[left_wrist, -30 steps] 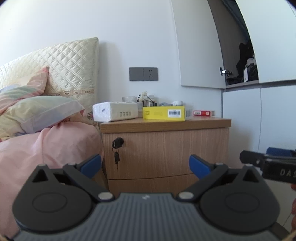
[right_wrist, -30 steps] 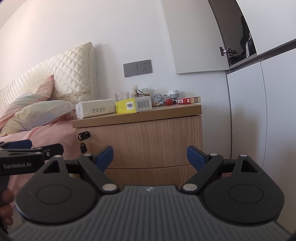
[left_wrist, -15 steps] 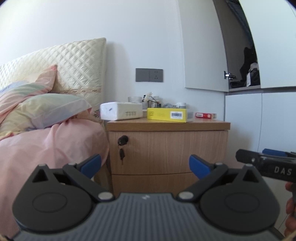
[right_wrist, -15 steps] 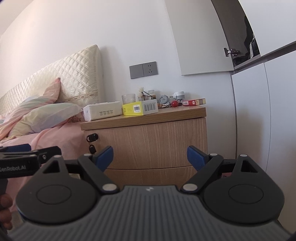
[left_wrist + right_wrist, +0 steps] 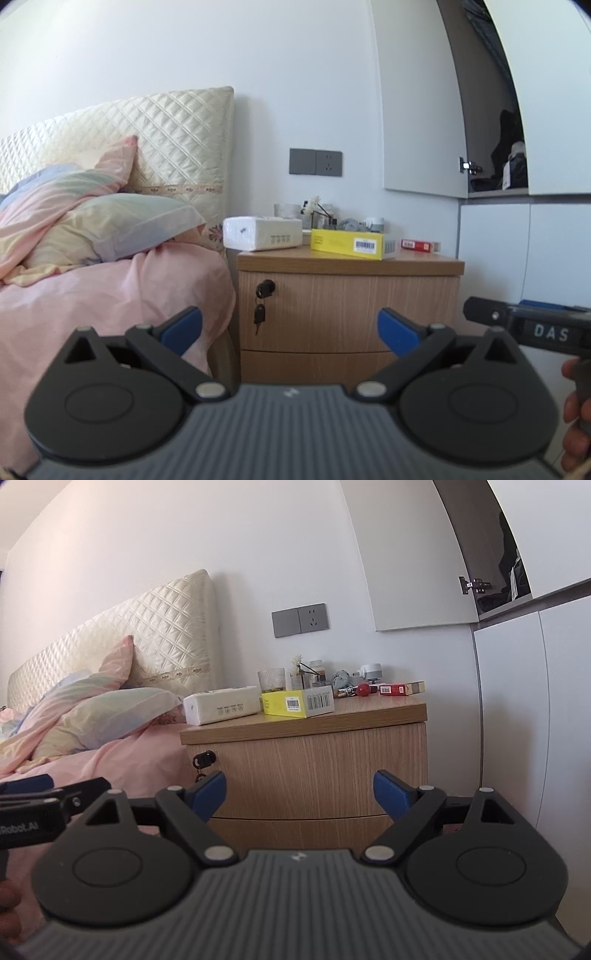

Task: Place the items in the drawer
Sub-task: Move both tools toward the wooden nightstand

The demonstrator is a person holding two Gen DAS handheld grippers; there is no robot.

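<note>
Both tongs face a light wooden bedside cabinet from a low angle, well apart from it. Left tongs: blue-padded fingers spread wide, nothing between them. Right tongs: likewise spread wide, holding nothing. The cabinet's upper curved-front drawer is shut, a black key hanging from the lock at its left end; a second shut drawer front sits below it. On the cabinet's worktop, left to right: a white soft pack of tissues, a flat yellow cardboard box with barcode labels just beside it, and a red-and-white small carton near the right rear edge. Behind these, a clear glass tumbler, small bottles, a grey soft item and a red ball-like object, crowded together. Pink bedding on the bed touches the cabinet's left side; a cream quilted headboard stands behind. A grey wall socket plate sits above the cabinet.
</note>
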